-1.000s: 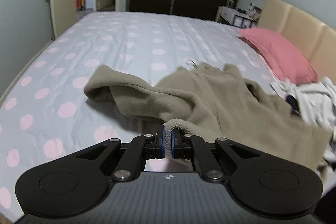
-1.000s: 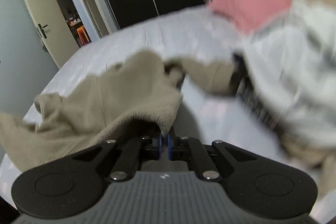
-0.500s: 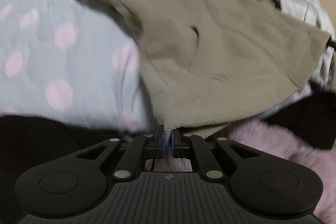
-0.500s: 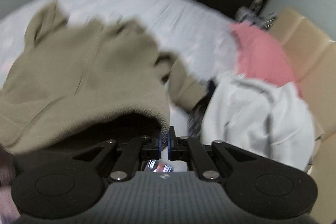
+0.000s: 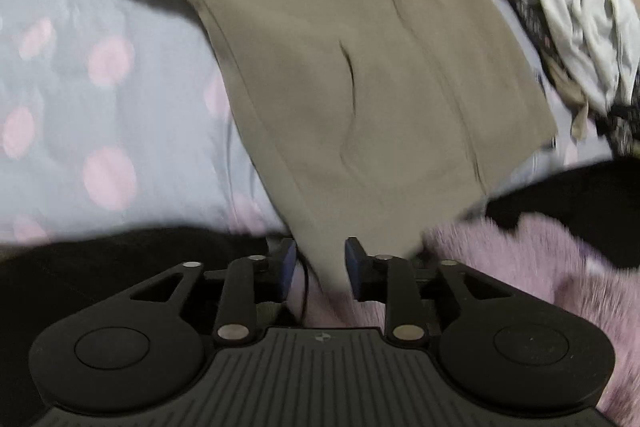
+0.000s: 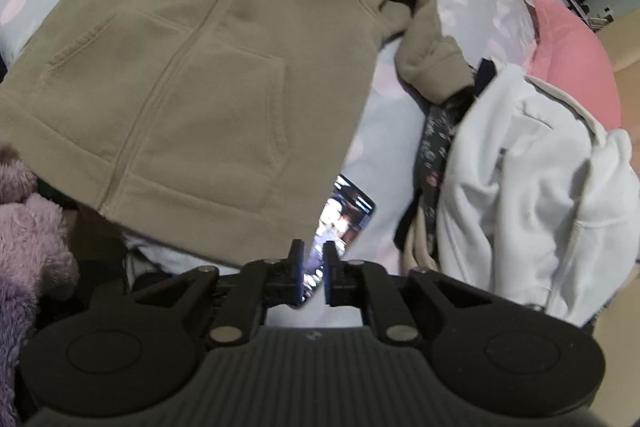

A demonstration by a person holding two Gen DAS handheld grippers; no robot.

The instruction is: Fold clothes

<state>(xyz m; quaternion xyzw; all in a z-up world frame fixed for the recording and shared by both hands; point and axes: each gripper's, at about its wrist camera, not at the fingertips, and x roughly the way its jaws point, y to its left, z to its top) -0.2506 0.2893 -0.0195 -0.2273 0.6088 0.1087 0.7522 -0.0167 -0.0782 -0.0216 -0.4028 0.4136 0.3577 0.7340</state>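
A khaki fleece zip jacket [image 6: 208,67] lies spread front-up on the bed, hem toward me, one sleeve [image 6: 428,59] bent off to the right. My right gripper [image 6: 314,277] is slightly open just below the hem's right corner, holding nothing. In the left wrist view the jacket [image 5: 340,67] is blurred; its left hem corner reaches down between the parted fingers of my open left gripper [image 5: 320,267], which do not press on it.
The bed sheet [image 5: 80,87] is grey with pink dots. A lit phone [image 6: 344,215] lies by the hem. A pile of white clothes [image 6: 520,187] over a dark patterned garment [image 6: 436,135] sits right, before a pink pillow [image 6: 572,59]. Purple fluffy fabric [image 6: 28,227] is near left.
Both grippers drew the jacket by its hem toward the bed's near edge and laid it flat. Both were shut on the hem and have opened, letting it go.
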